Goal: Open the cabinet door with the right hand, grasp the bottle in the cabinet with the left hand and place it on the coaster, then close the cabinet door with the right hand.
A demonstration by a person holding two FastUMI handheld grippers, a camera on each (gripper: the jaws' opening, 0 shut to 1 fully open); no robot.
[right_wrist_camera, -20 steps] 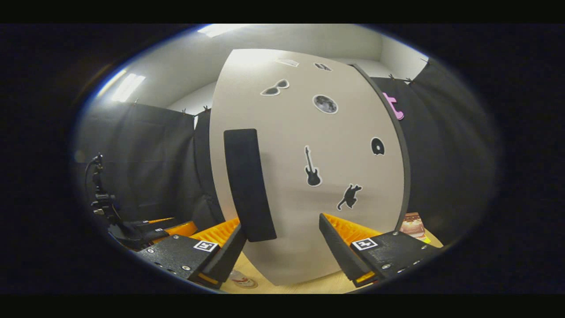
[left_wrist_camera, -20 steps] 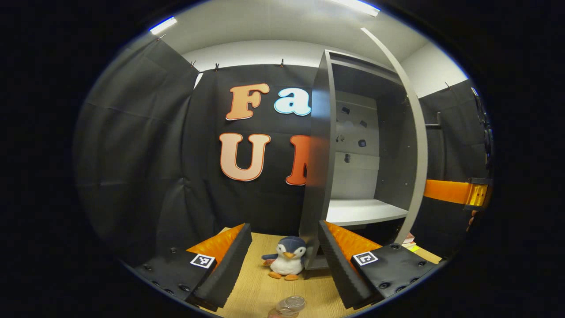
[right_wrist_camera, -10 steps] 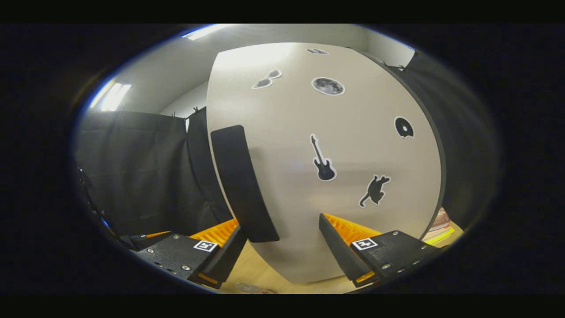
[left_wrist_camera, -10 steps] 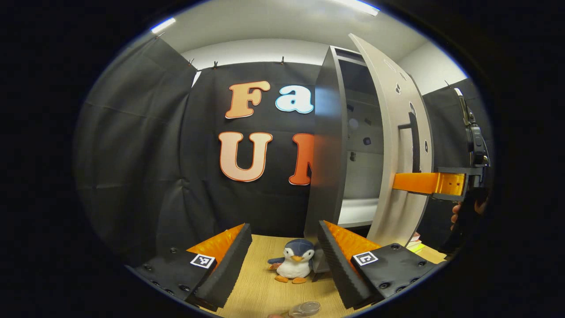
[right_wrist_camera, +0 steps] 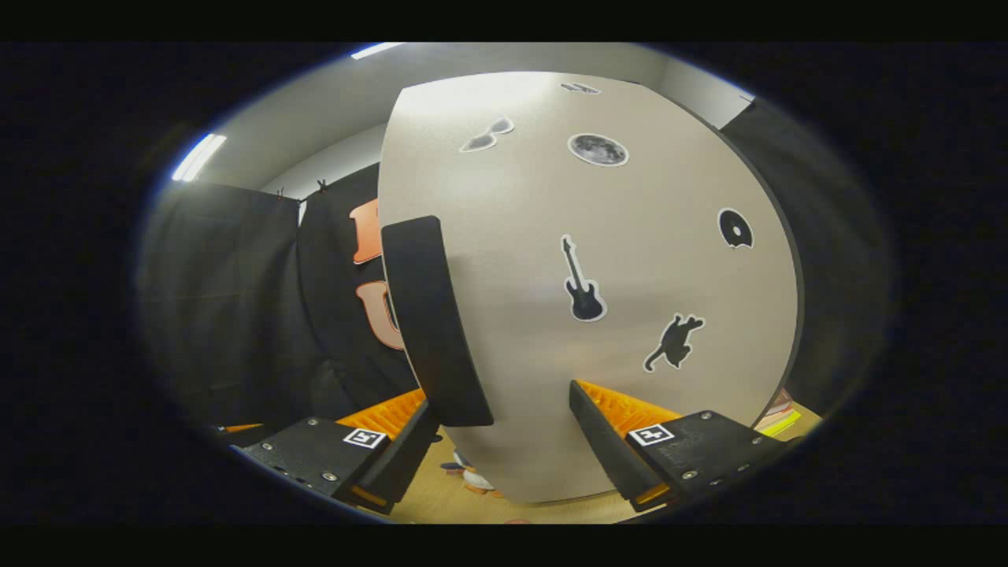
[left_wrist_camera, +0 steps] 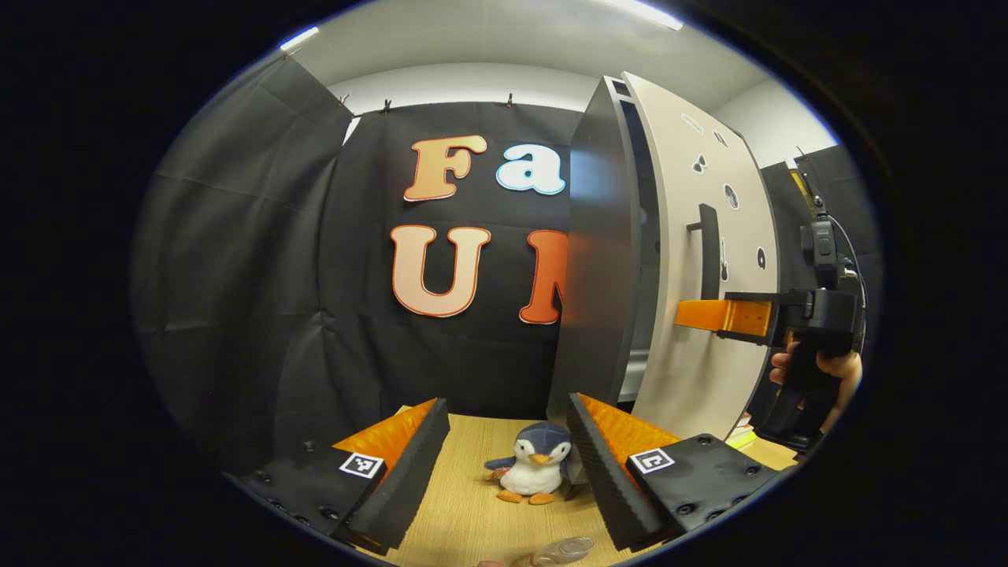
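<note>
1. We press the cabinet door (right_wrist_camera: 614, 299) with our right gripper (right_wrist_camera: 504, 441) — jaws spread, gripping nothing — squarely until flush.
2. Our left gripper (left_wrist_camera: 508, 465) stays released over the bottle (left_wrist_camera: 561, 549), standing below on the table (left_wrist_camera: 472, 520).

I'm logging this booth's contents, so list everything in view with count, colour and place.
cabinet: one, dark grey, on the table at the back.
cabinet door: one, beige with black stickers, nearly closed.
door handle: one, black, on the door's free edge.
toy penguin: one, blue and white, by the cabinet's foot.
bottle: one, clear, at the near edge of the left gripper view.
books: a few, right of the cabinet.
table: one, light wood.
left claw: open.
right claw: open, facing the door.
hand: one, holding the right claw.
</note>
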